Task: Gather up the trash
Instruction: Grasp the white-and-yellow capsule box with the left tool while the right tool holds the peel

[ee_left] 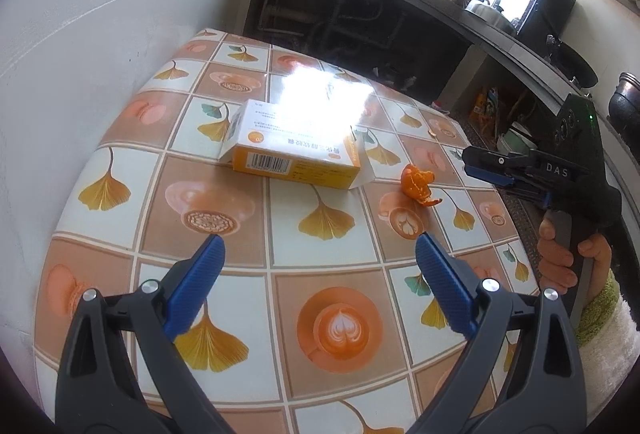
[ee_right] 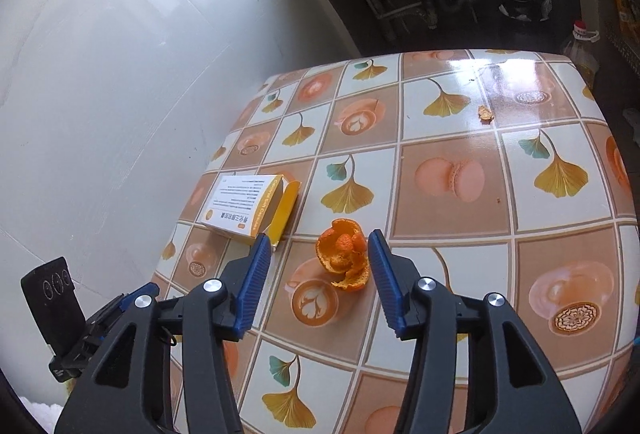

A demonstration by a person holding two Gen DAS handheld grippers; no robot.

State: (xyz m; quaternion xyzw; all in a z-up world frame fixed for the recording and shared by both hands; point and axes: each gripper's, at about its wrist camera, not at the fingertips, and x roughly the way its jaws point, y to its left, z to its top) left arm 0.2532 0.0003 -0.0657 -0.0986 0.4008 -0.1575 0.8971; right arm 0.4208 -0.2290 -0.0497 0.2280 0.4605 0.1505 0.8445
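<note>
While the peel point(ee_right: 343, 255) lies on the table point(ee_right: 452, 258) just beside the box point(ee_right: 244, 208), the right gripper point(ee_right: 318, 276) hangs over it, jaws apart, pads clear of it; a small scrap point(ee_right: 485, 113) lies well apart; the left gripper point(ee_left: 318, 288) stands open, holding nothing

Counted contents of the scene. One table point(ee_right: 452, 138) covered in a tiled cloth printed with ginkgo leaves, coffee cups and macarons. One yellow-and-white carton point(ee_right: 244, 208), lying flat with one end flap open. One large curled orange peel point(ee_right: 344, 254). One small peel scrap point(ee_right: 485, 113) near the table's far edge. Two handheld grippers: the left gripper point(ee_left: 320, 254) and the right gripper point(ee_right: 318, 254), each with two blue-padded fingers. One visible hand point(ee_left: 568, 254), on the right gripper's handle.
</note>
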